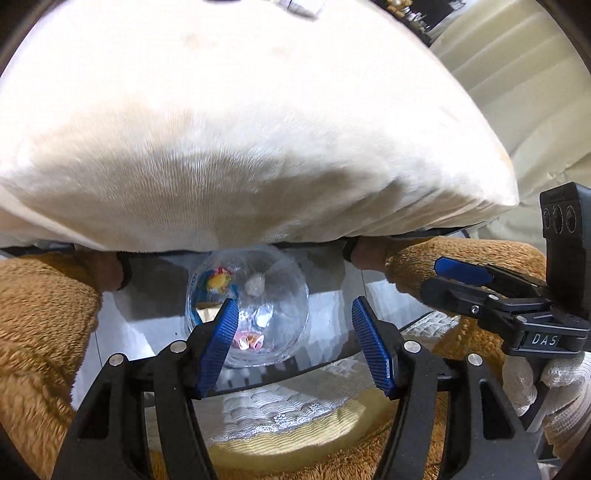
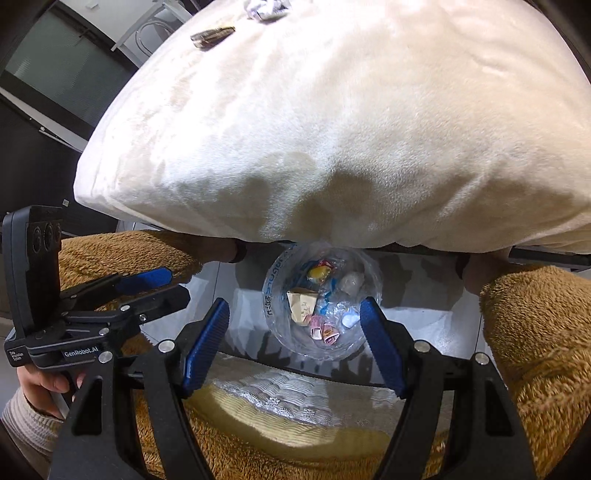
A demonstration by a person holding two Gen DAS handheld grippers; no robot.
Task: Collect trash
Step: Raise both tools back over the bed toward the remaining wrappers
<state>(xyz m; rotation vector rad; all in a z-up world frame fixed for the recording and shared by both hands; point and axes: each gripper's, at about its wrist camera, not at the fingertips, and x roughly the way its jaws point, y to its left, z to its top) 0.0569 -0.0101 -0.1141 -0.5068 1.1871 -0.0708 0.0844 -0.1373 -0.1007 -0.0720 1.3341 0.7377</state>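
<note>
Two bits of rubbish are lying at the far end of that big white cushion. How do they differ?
The dark wrapper is long, flat and brownish-black; the silvery wrapper is crumpled into a shiny lump. The dark wrapper lies further left, the silvery one by the picture's top edge. Both rest on the white cushion, not yet in the bag.

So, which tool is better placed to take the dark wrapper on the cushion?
Probably the right tool: it is open, and its view shows the wrapper on the cushion ahead; the left view does not.

A home, likely a living room — plush cream cushion (image 2: 332, 129), fuzzy brown throw (image 2: 535, 332), lace-edged cloth (image 2: 295, 391)
</note>
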